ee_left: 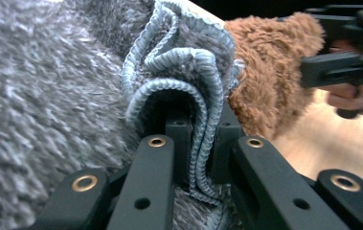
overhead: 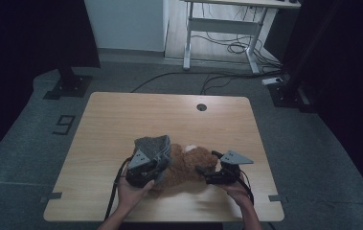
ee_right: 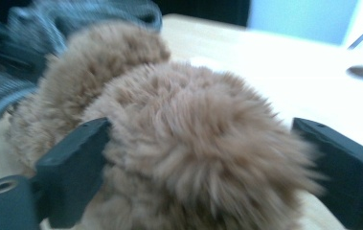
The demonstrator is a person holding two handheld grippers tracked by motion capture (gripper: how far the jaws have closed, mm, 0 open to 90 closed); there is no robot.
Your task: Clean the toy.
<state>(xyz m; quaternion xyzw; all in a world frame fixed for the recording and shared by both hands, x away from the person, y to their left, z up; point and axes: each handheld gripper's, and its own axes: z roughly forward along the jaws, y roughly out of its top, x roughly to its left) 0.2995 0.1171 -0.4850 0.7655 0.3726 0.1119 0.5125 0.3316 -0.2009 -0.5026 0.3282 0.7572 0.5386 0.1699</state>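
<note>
Your brown plush toy (overhead: 187, 165) lies near the front edge of the counter (overhead: 121, 120), long axis running left to right between your hands; the grey fleece cloth (overhead: 154, 146) covers its left end; your left gripper (ee_left: 199, 158) has its jaws clamped on the cloth's hem; your right gripper (ee_right: 203, 158) straddles the toy's right end, jaws wide apart.

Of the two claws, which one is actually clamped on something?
The left claw: it is shut on the hemmed edge of the grey cloth. The right claw stands open, with the brown plush toy between its jaws.
</note>
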